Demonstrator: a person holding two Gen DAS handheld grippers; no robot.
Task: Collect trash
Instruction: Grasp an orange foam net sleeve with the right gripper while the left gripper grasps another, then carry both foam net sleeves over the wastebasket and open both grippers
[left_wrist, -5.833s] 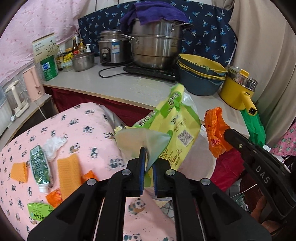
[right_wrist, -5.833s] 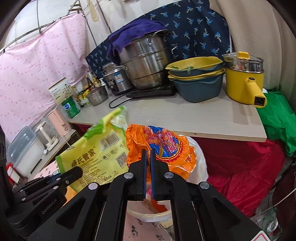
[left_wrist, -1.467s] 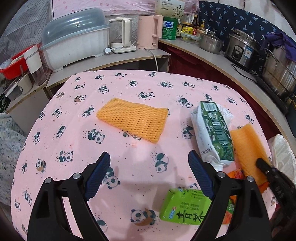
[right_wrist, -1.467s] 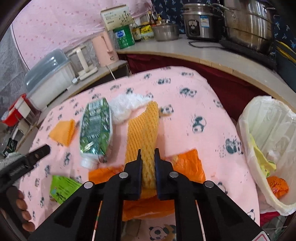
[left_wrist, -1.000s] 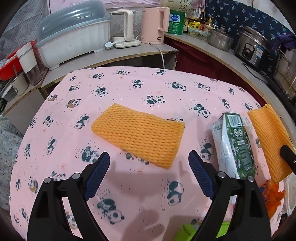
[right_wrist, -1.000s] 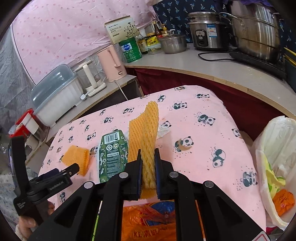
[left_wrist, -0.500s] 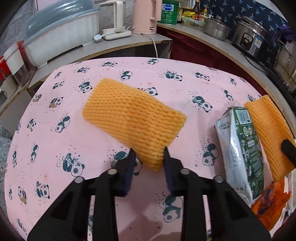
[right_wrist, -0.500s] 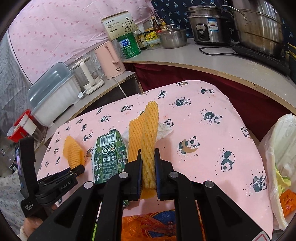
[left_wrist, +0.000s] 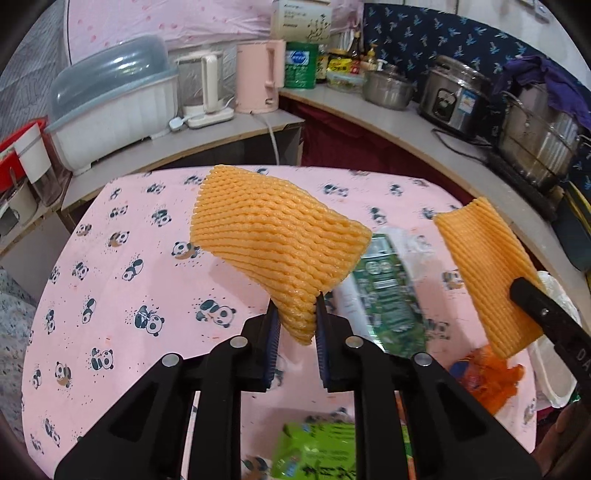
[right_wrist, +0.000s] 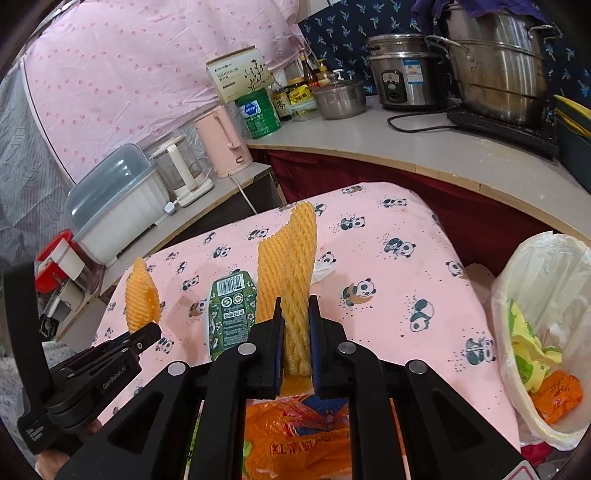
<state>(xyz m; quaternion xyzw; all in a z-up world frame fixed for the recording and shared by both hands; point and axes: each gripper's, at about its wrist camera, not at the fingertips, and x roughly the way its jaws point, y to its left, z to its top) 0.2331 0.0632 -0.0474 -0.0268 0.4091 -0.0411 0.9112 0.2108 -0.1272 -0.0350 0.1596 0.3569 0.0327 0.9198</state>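
Between the left claw (left_wrist: 294, 325) pads, 1 orange foam net sleeve (left_wrist: 275, 236) is pinched; the jaws have just been closing on it. Right claw (right_wrist: 294, 332) pinches a 2nd orange foam sleeve (right_wrist: 291, 273). Right of it, the white-lined bin (right_wrist: 524, 280) holds 2 wrappers; a green carton (right_wrist: 231, 308) and an orange plastic bag (right_wrist: 295, 439) remain on the counter (right_wrist: 388, 266).

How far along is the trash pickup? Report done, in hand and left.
Done: a yellow-green wrapper and an orange wrapper lie in the white-lined bin.
In hand: the left claw, just closed, grips one orange foam net; the right claw grips another.
Left: the green carton, white tissue, orange plastic bag and green packet.
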